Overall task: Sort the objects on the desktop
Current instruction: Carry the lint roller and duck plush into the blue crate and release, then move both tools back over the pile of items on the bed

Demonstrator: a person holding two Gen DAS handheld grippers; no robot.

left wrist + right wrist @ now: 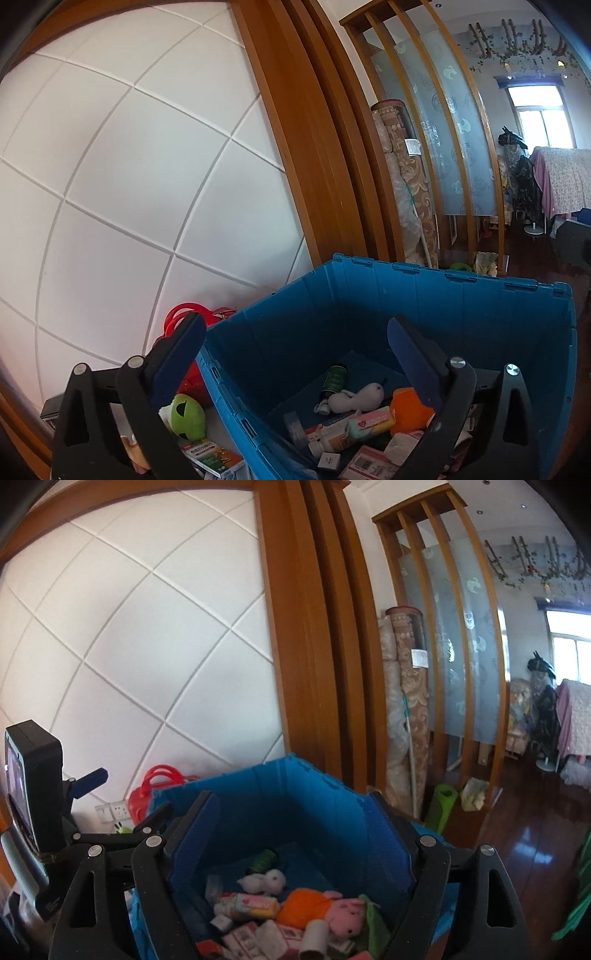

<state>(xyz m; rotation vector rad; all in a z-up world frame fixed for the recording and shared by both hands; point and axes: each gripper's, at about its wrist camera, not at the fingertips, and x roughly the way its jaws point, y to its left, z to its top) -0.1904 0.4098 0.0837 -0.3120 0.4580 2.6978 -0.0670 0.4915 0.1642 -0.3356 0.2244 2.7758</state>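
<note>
A blue plastic bin (461,314) stands in front of both grippers. Inside lie a white plush toy (360,398), a dark green bottle (334,378), a pink tissue pack (371,422) and several small boxes. My left gripper (295,334) is open above the bin's left wall, with nothing between its fingers. My right gripper (291,805) is open over the bin (280,790), above a pink pig plush (345,915) in orange clothes. Neither gripper holds anything. Outside the bin's left wall lie a green toy (186,415) and a green-and-orange box (212,456).
A red bag (159,790) leans on the white tiled wall behind the bin, beside a wall socket (112,812). A wooden door frame (306,646), rolled carpets (406,701) and a green mat roll (441,805) stand to the right. Dark wooden floor (524,834) stretches beyond.
</note>
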